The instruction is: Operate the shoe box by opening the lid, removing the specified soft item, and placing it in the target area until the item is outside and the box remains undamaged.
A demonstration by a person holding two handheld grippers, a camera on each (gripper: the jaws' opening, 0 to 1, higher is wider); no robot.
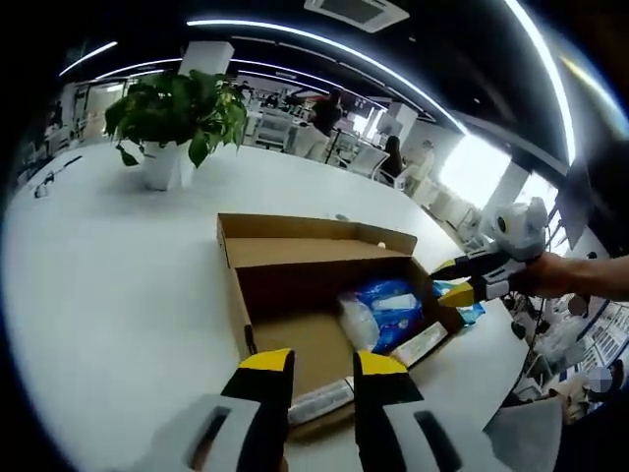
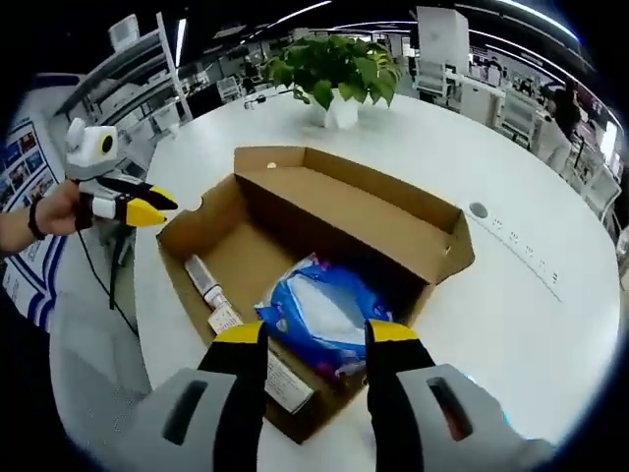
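blue and clear plastic marks the soft item (image 2: pixel 319 313), a crinkled pack lying in the open shoe box (image 2: pixel 413 221), toward the end nearer the right gripper (image 2: pixel 317 344); the left gripper view shows the same pack (image 1: pixel 385 307) deep in the brown cardboard box (image 1: pixel 295 251). the lid stands folded back along the far side, so the opening step looks done and the step in hand is the reach for the pack. the right gripper hovers just above it, yellow-tipped jaws apart and empty. beside the pack a white tube (image 2: pixel 204 280) and a flat labelled strip (image 2: pixel 265 369) lie on the box floor. the left gripper (image 1: pixel 323 369) hangs over the box's near edge, jaws apart, holding nothing. next, the right jaws likely need to drop around a fold of the pack, close softly and lift straight up, clear of the cardboard walls. the box sits on a white table (image 2: pixel 550 197), with a potted plant (image 2: pixel 334 74) well beyond it.
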